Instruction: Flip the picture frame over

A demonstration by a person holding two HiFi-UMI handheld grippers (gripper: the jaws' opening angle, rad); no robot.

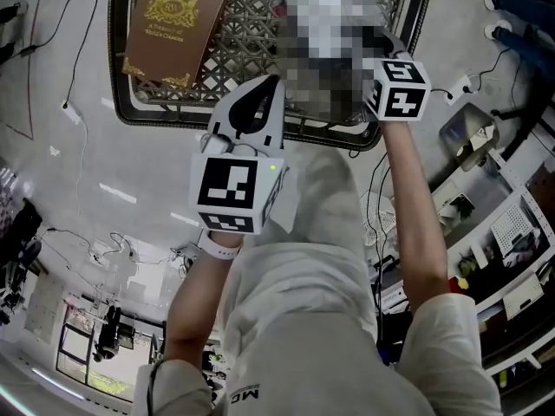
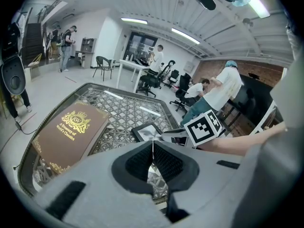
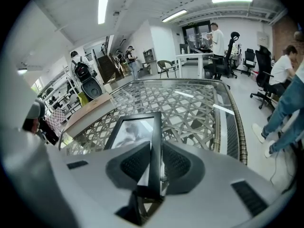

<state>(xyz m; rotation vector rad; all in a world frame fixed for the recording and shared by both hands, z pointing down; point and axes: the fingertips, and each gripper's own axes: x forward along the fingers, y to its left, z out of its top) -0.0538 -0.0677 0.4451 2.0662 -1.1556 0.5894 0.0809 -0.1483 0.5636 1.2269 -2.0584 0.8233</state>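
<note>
Right gripper (image 3: 155, 147): jaws closed on the near right edge of the picture frame (image 3: 133, 131). The frame sits on the lattice glass table (image 3: 204, 103), right of the brown book (image 2: 71, 132), with its photo side facing up. Whether its near edge is raised cannot be determined.

Left gripper (image 2: 153, 145): jaws pressed together with nothing between them, held above the near table edge — clear of the frame.

Status: grasp made — the flip itself is judged not yet done. Remaining: lift, turn over, set down.
</note>
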